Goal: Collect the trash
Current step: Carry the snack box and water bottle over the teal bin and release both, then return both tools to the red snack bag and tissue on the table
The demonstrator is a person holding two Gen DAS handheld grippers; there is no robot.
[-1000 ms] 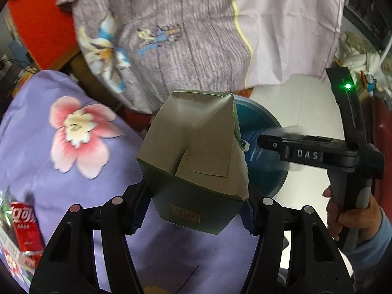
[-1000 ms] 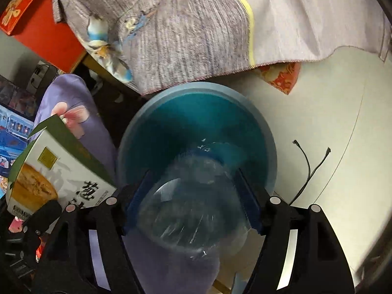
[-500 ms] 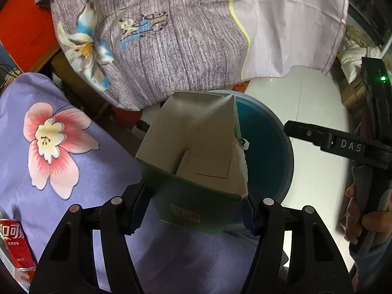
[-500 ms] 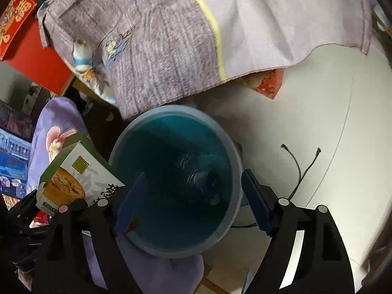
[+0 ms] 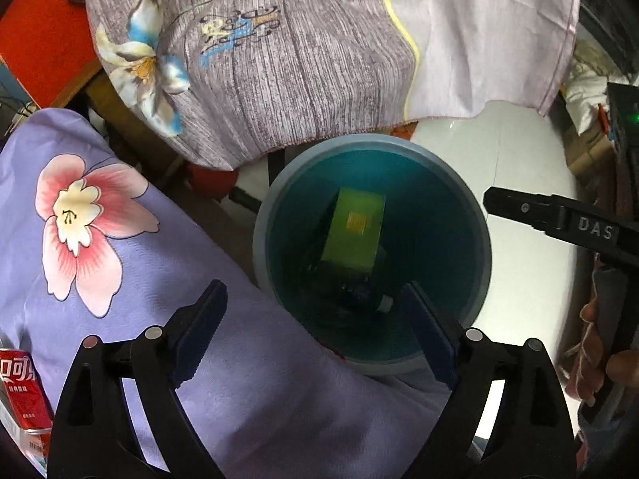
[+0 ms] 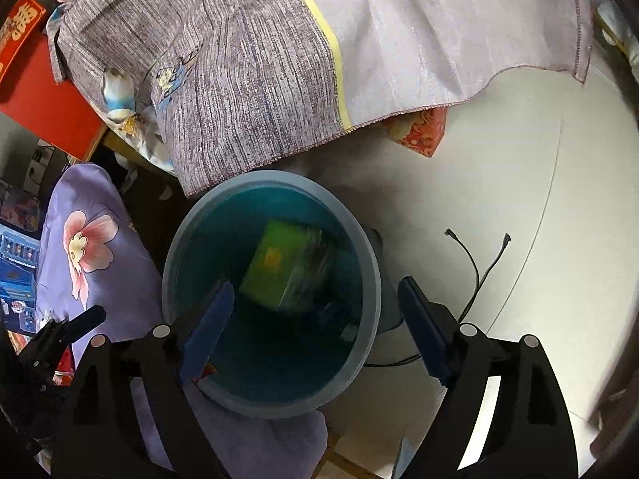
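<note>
A blue round trash bin (image 5: 475,215) stands on the white floor beside the purple bed cover; it also shows in the right wrist view (image 6: 369,279). A green carton (image 5: 355,233) lies inside it, seen too in the right wrist view (image 6: 275,267), with clear plastic trash beside it. My left gripper (image 5: 313,319) is open and empty above the bin's near rim. My right gripper (image 6: 315,319) is open and empty over the bin; its body shows at the right in the left wrist view (image 5: 559,223).
A purple flowered bed cover (image 5: 100,215) lies left of the bin. A red can (image 5: 20,395) lies at its lower left. A grey-lilac cloth (image 5: 319,48) hangs behind the bin. A black cable (image 6: 475,263) lies on the floor to the right.
My left gripper opened and the green carton dropped into the bin. My right gripper let go the clear plastic trash earlier and has drawn back above the bin.
</note>
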